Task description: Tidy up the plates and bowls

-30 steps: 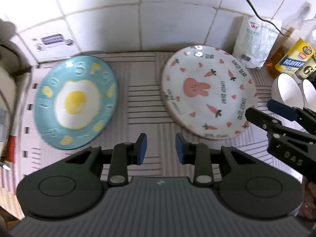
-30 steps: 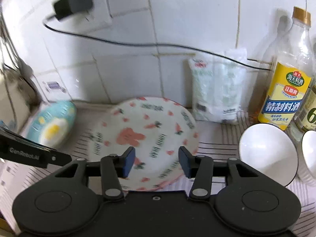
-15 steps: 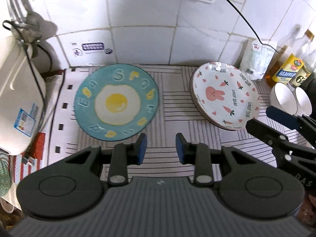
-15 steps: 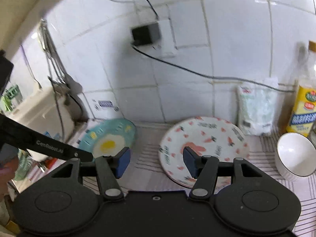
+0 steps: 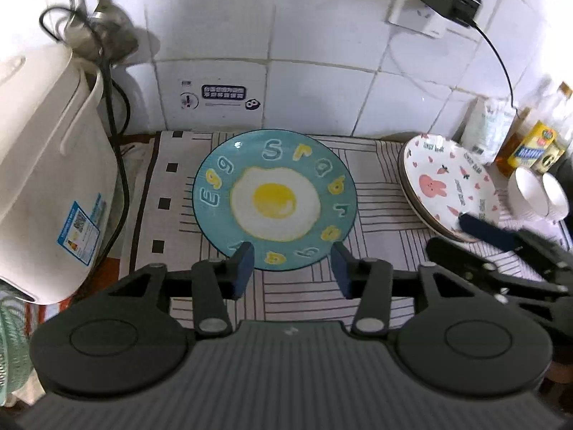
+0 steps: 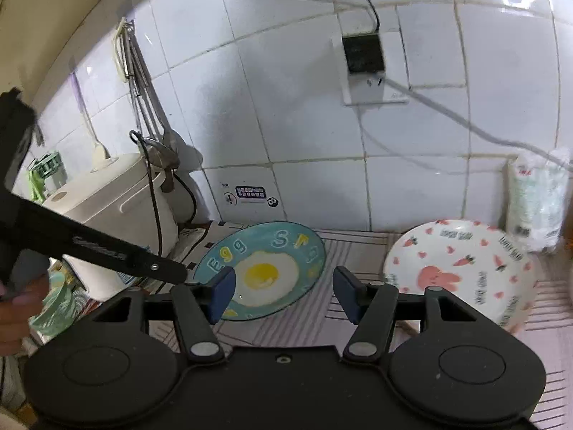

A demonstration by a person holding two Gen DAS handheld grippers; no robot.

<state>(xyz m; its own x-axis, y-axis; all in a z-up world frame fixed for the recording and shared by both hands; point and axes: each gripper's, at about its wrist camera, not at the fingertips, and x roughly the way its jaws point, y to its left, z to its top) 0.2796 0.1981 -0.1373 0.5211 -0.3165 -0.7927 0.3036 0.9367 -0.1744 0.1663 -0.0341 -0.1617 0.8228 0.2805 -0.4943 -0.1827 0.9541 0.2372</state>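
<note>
The left gripper [image 5: 293,267] is opening, empty, just before the blue egg plate [image 5: 274,203], with the right gripper [image 6: 283,295] hanging released nearby, right of it.

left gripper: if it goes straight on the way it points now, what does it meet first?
Probably the blue egg plate. The left gripper is empty, its fingers opening, and the plate's near rim sits between them in the left wrist view. Depth is unclear, so it could land on the striped mat just short of it.

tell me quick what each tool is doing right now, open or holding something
left tool: jaws opening, nothing between them, above the near rim of the blue egg plate.
right tool: open, holding nothing.
</note>
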